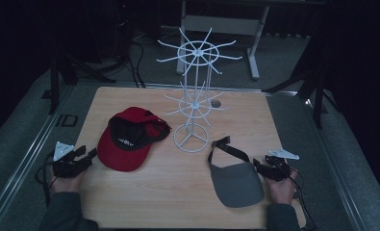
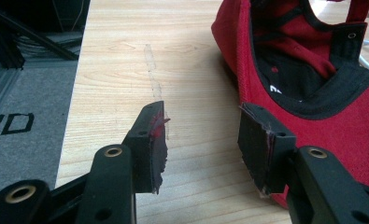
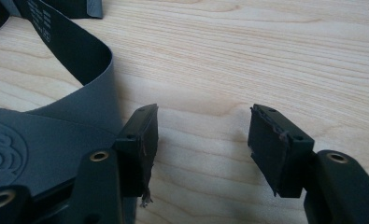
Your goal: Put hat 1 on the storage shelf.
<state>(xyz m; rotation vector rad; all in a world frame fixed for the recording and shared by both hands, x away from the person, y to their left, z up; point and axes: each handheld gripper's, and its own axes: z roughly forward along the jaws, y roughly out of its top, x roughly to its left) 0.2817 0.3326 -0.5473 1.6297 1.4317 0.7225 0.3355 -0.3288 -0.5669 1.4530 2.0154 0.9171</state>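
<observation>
Red cap (image 1: 126, 139), grey visor (image 1: 236, 183): hand-held grippers (image 1: 90, 155) (image 1: 258, 165) low beside, jaws apart.

Dark sleeves; each black gripper (image 1: 84, 159) has 2 brass-ringed jaws and a grey plate.

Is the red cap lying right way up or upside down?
Upside down: the red cap rests crown-down on the table, its black lining facing up.
</observation>
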